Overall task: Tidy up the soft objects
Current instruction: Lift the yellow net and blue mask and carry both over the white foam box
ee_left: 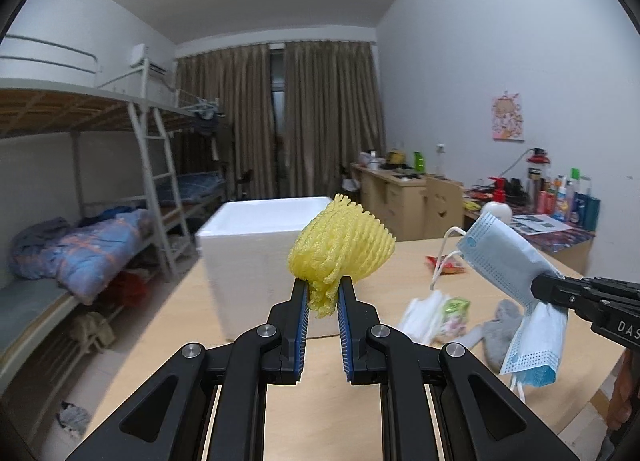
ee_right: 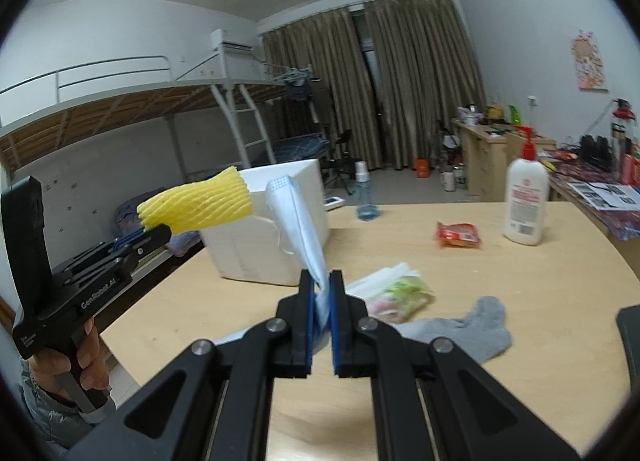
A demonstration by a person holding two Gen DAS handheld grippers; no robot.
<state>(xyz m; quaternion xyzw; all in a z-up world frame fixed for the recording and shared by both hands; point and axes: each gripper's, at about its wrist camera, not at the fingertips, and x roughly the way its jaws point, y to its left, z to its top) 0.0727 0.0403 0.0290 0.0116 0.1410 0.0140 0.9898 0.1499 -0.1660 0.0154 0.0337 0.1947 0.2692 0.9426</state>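
My left gripper [ee_left: 323, 285] is shut on a yellow foam net sleeve [ee_left: 340, 249], held in the air in front of the white foam box [ee_left: 256, 245]. The right gripper [ee_right: 320, 279] is shut on a pale blue face mask [ee_right: 298, 221], which hangs above the table; in the left wrist view the mask [ee_left: 504, 257] sticks out of the right gripper [ee_left: 538, 287] at the right. In the right wrist view the left gripper [ee_right: 158, 235] carries the yellow sleeve [ee_right: 200, 203] at the left, with a hand on its handle. A grey sock [ee_right: 468, 327] lies on the table.
On the wooden table [ee_right: 520, 289] lie a clear packet of tissues and wrappers [ee_right: 394, 291], a red snack packet [ee_right: 458, 235], a white pump bottle [ee_right: 525, 201] and a small spray bottle [ee_right: 365, 197]. Bunk beds [ee_left: 92, 221] stand at the left, cluttered desks [ee_left: 540, 201] at the right.
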